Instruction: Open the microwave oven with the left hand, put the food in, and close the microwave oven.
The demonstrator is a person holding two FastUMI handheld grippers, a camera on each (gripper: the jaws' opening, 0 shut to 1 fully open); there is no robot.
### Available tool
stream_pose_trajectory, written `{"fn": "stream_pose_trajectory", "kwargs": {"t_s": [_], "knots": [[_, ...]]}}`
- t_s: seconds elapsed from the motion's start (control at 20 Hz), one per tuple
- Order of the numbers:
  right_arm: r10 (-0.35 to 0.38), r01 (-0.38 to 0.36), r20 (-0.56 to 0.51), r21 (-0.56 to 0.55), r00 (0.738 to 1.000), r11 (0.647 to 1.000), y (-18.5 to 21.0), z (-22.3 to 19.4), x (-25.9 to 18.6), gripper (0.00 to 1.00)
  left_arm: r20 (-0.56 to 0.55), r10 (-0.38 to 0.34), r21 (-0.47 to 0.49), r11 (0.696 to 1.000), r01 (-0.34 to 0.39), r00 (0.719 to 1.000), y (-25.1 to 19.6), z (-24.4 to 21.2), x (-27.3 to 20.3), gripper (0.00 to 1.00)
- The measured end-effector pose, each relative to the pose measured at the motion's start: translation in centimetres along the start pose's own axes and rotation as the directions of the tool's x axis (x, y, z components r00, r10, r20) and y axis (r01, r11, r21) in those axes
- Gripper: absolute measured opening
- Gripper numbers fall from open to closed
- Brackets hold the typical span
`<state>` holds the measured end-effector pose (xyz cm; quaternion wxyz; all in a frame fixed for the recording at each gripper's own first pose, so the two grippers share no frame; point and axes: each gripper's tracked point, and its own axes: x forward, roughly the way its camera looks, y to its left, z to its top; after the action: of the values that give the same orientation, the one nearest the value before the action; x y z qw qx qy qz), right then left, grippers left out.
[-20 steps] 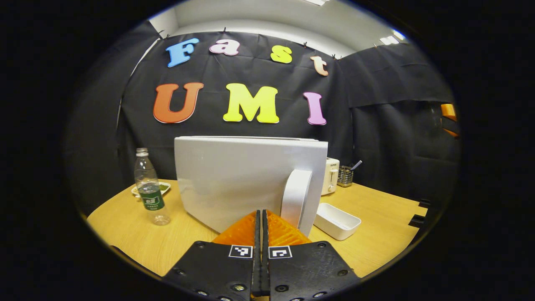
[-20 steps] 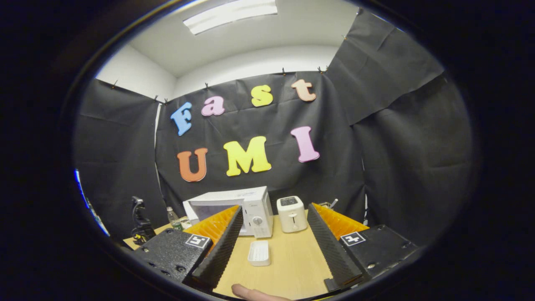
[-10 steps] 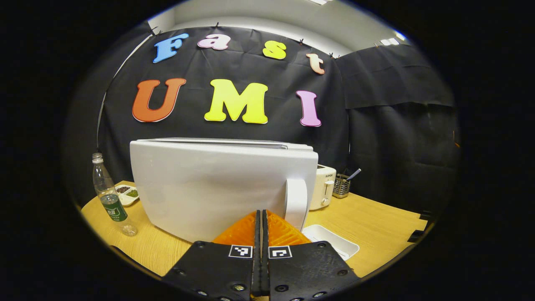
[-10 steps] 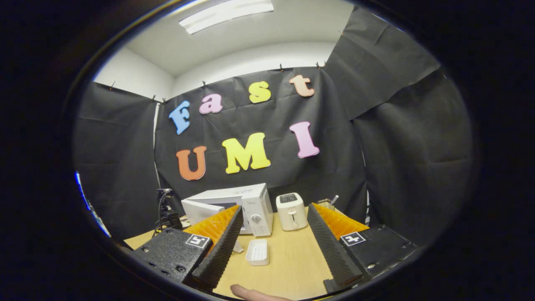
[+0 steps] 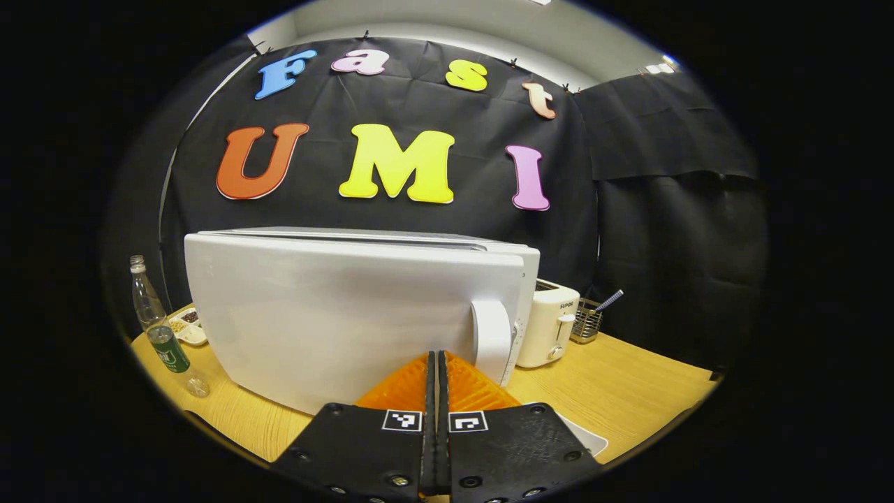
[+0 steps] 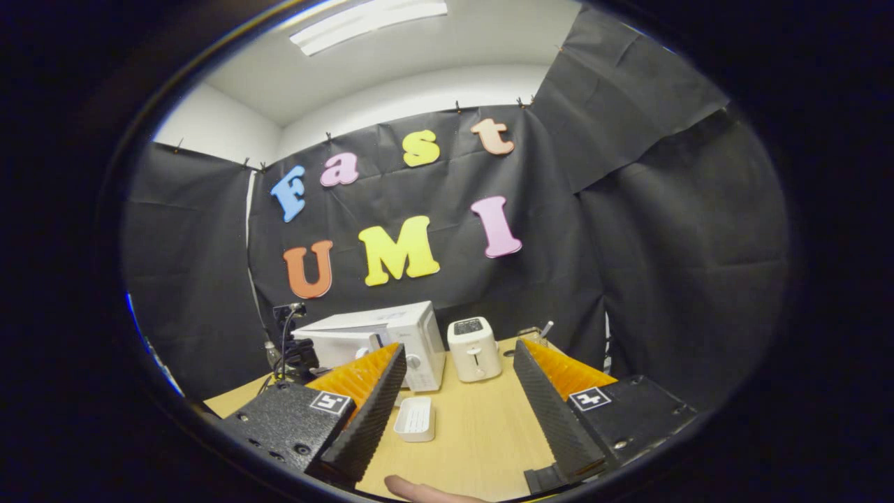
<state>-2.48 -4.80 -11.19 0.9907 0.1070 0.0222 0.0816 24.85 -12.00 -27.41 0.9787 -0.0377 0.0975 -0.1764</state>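
On table (image 5: 628,377): microwave (image 5: 349,314), door almost closed, closing apparently near done. Left gripper (image 5: 436,360) fingers together at door handle (image 5: 491,339), gripping nothing. Right gripper (image 6: 457,391) wide open, empty. Food placement unconfirmed.

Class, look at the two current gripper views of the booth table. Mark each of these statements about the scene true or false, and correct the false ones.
1. The left gripper has its fingers together. True.
2. The right gripper is shut. False: its fingers stand wide apart.
3. A white toaster stands beside the microwave oven. True.
4. The white tray sits on top of the toaster. False: it lies on the table.
5. A water bottle stands upright on the table. True.
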Motion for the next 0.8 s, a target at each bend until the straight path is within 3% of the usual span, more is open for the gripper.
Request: {"fn": "stream_pose_trajectory", "kwargs": {"t_s": [0.6, 0.8], "knots": [[0.037, -0.039, -0.061, -0.029, 0.997, 0.999, -1.5, -2.3, 5.5, 0.98, 0.003, 0.086, -0.051, 0.995, -0.086, 0.996, 0.9, 0.5, 6.8, 0.00], [0.047, -0.048, -0.096, -0.009, 0.994, 0.999, -1.7, -3.8, 7.5, 0.98, 0.005, 0.192, -0.023, 0.981, -0.192, 0.981, 1.0, 0.9, 6.6, 0.00]]}}
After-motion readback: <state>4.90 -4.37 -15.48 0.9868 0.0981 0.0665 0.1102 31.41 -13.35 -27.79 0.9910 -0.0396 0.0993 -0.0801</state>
